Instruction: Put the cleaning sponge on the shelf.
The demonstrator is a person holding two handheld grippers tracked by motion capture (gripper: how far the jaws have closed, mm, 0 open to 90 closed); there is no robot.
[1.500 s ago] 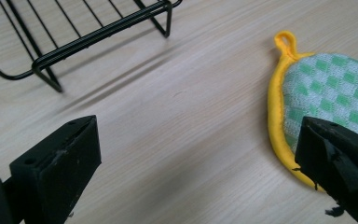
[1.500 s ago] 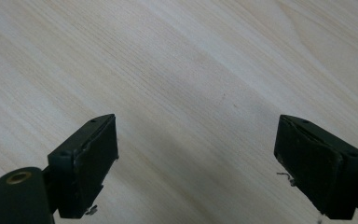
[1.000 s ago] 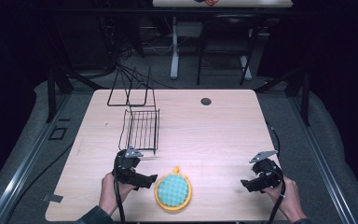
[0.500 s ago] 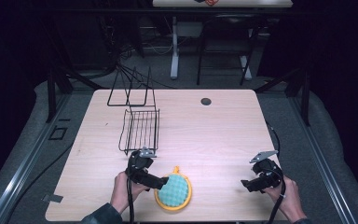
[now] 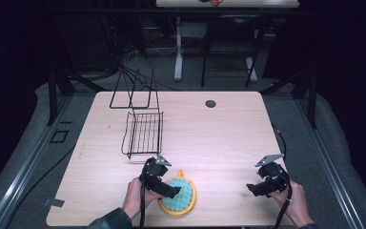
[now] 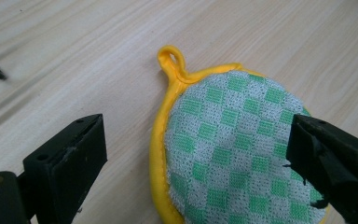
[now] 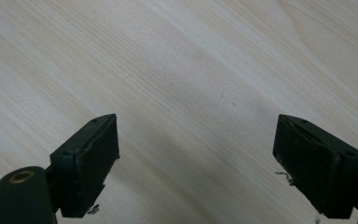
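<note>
Potholder (image 6: 223, 154) between parted left jaws

Pale wood-grain table (image 5: 228, 138) under bright light, with a small dark round spot (image 5: 210, 103) near its far edge. All around, dim grey floor (image 5: 343, 157), dark and shadowed. Metal rails (image 5: 14, 181) running along the left and right sides. Farther off, a second table's white legs (image 5: 177, 52) and tangled cables (image 5: 119, 57) in blackness.

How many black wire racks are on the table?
2: one flat wire rack lies left of centre, and one upright wire rack stands behind it at the table's far left edge.
</note>
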